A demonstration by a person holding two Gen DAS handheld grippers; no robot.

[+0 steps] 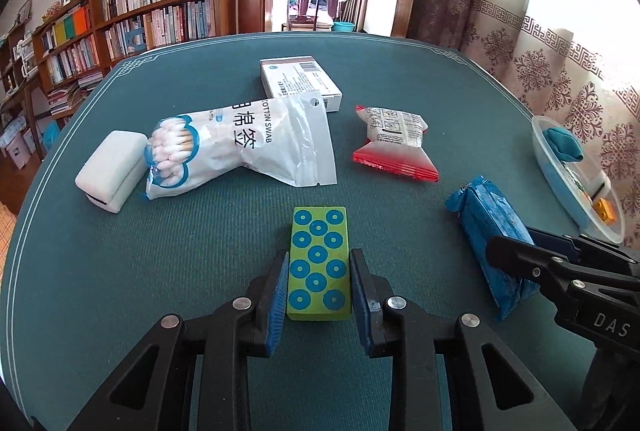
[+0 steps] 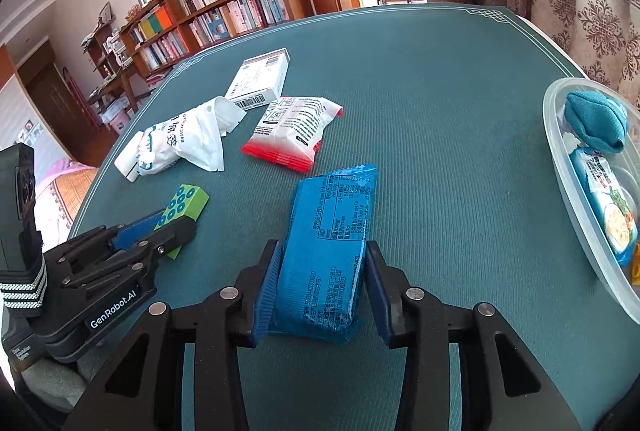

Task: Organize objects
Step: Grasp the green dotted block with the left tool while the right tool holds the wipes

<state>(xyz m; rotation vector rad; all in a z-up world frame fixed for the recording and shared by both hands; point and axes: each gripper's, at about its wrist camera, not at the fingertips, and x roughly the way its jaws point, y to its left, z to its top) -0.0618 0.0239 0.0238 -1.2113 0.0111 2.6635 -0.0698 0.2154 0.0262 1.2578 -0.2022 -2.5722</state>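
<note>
Left tool: its blue pads pinch the long sides of a green block printed with blue rings, on the teal worktop.
Right tool: clamped on a blue snack packet, gripped across its width at the near end.
Landmark: a clear plastic tub at the worktop's right edge, already holding a teal cloth and a noodle packet; the blue packet lies to its left, the green block further left again.
Doing it well: lift both straight up before swinging toward the tub; the soft packet may sag, so keep it level.
Left view only: a white case beside the cotton swab bag, its full shape clear.
Right view only: the tub's contents; whether the block's far end has left the worktop is hard to tell.
</note>
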